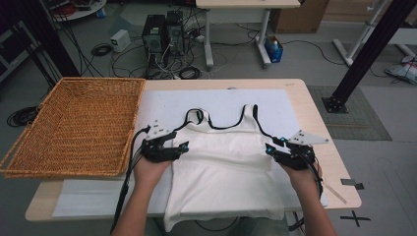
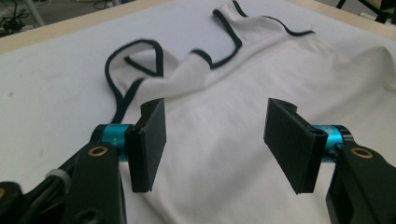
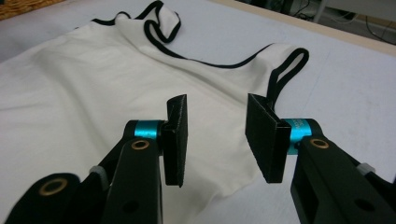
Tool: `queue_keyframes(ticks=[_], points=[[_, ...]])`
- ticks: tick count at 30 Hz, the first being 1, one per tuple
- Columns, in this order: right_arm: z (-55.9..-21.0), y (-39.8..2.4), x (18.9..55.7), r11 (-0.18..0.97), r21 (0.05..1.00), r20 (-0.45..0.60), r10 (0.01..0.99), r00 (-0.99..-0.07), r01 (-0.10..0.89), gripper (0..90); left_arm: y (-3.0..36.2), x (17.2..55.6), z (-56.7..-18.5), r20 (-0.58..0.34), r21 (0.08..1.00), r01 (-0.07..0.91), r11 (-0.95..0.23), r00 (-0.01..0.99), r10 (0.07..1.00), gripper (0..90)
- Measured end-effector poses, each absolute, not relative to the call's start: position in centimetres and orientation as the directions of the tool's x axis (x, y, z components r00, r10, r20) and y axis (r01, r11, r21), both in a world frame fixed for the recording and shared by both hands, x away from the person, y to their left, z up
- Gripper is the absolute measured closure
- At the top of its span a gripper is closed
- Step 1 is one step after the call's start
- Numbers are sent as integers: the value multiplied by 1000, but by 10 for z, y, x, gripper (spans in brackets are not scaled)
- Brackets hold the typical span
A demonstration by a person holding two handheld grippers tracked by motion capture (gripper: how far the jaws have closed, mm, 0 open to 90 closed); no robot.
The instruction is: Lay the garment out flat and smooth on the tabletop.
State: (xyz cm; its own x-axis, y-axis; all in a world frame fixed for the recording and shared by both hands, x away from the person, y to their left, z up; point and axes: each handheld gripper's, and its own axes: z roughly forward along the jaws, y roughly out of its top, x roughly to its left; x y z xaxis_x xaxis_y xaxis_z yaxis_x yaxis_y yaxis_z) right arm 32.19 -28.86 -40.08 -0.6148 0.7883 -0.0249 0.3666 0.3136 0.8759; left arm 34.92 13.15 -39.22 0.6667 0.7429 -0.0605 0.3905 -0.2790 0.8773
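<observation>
A white tank top (image 1: pixel 223 157) with black trim lies flat on a white sheet (image 1: pixel 162 105), straps toward the far side and hem hanging over the near table edge. My left gripper (image 1: pixel 184 146) sits at the top's left side below the armhole, open, with its jaws above the cloth. In the left gripper view the left gripper (image 2: pixel 217 107) has nothing pinched and the tank top (image 2: pixel 243 84) spreads beneath it. My right gripper (image 1: pixel 269 148) is at the right side, open. In the right gripper view the right gripper (image 3: pixel 217 100) hovers over the tank top (image 3: pixel 93 93) near its right strap loop (image 3: pixel 289 65).
A large wicker basket (image 1: pixel 74 123) stands at the left, overhanging the table (image 1: pixel 305 93). Beyond the far edge are computer towers (image 1: pixel 162 32) and cables on the floor. A black frame post (image 1: pixel 364 54) rises at the right.
</observation>
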Motion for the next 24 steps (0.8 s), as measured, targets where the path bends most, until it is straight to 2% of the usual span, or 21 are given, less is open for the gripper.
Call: queue_keyframes(ticks=[3, 8, 16, 21, 24], points=[[-402, -288, 335, 326, 877, -44, 786, -617, 353, 602, 121, 369, -389, -42, 880, 379, -288, 663, 747, 391], [-407, -288, 353, 323, 878, -37, 782, -622, 354, 588, 115, 389, -394, -73, 874, 408, -264, 648, 758, 393], [-413, -281, 373, 328, 866, -32, 790, -612, 378, 588, 104, 441, -409, -140, 839, 480, -259, 649, 748, 478], [-419, -279, 382, 340, 856, -48, 802, -595, 389, 588, 78, 471, -420, -118, 799, 500, -335, 675, 728, 482], [-421, -279, 383, 338, 851, -47, 810, -584, 401, 588, 61, 486, -428, -87, 768, 507, -392, 688, 720, 554]])
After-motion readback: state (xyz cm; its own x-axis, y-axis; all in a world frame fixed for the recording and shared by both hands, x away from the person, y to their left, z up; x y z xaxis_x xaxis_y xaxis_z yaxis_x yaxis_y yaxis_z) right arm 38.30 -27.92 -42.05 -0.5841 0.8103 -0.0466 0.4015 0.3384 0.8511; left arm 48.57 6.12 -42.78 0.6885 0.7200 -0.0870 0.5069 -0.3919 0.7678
